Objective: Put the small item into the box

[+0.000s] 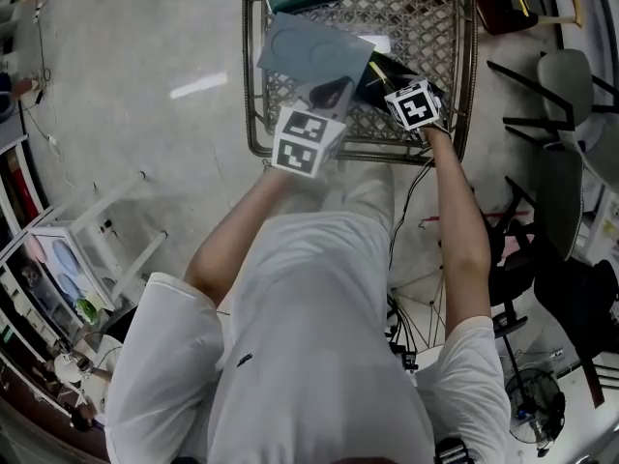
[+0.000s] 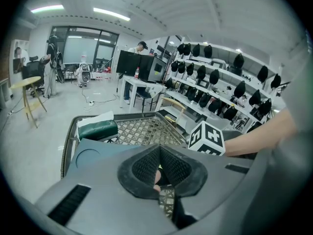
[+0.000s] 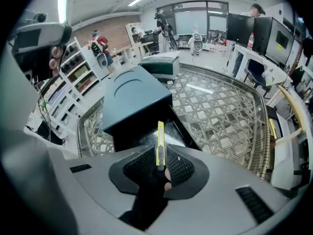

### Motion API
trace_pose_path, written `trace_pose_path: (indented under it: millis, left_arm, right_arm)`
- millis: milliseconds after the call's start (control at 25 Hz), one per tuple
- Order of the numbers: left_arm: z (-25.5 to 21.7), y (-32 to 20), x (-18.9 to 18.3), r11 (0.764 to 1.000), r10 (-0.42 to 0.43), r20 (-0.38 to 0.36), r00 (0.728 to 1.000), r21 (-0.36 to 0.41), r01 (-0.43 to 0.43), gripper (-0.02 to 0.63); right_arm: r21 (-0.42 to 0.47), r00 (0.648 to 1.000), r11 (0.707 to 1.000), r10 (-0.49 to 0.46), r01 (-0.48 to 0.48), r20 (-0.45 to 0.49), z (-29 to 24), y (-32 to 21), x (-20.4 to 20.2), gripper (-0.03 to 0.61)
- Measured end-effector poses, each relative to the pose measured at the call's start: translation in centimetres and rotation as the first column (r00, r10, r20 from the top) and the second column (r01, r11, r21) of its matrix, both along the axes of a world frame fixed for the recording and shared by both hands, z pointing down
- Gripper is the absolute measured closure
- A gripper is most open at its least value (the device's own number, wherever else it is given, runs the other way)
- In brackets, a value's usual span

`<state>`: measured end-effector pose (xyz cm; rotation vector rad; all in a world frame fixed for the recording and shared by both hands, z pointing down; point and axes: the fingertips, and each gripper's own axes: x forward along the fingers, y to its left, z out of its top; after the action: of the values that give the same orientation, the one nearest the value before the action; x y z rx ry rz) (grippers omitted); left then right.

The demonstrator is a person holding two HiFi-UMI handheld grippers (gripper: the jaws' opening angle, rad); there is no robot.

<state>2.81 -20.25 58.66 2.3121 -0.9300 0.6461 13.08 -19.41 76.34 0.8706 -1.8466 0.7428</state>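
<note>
Clamping the knife (image 3: 159, 142) in my right fingers (image 3: 182, 169) above the open box (image 3: 142, 131), I may miss onto the desk (image 3: 220, 111) if my left fingers (image 2: 143, 168), pinching the lid (image 2: 95, 153), let it swing shut.

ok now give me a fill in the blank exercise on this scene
The gripper shut on the slim yellow-green utility knife is the ____ one.
The dark box has its teal lid ____.
The dark green carton behind the lid holds white ____.
Missing: right; open; tissues
</note>
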Motion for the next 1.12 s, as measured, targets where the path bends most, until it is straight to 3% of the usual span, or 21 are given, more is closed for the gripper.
trace_pose_path:
  millis: [240, 520, 880, 1120]
  left_arm:
    - [-0.9, 0.2, -0.4, 1.0, -0.002, -0.007, 1.0, 0.005, 0.002, 0.612]
    - [-2.8, 0.3, -0.7, 1.0, -0.021, -0.034, 0.999, 0.018, 0.022, 0.612]
    - [-6.9, 1.0, -2.0, 0.996, -0.062, -0.102, 0.993, 0.063, 0.069, 0.612]
    - [-11.6, 1.7, -3.7, 0.986, -0.085, -0.152, 0.985, 0.129, 0.105, 0.612]
  right_arm:
    - [0.084, 0.998, 0.995, 0.055, -0.058, 0.043, -4.1, -0.5, -0.2, 0.541]
    - [0.235, 0.989, 0.964, 0.103, -0.125, 0.103, -11.1, -0.4, -1.1, 0.558]
    - [0.432, 0.981, 0.883, 0.131, -0.181, 0.144, -20.7, 0.4, -2.5, 0.561]
    - [0.524, 0.956, 0.805, 0.182, -0.279, 0.23, -27.5, 1.5, -3.1, 0.565]
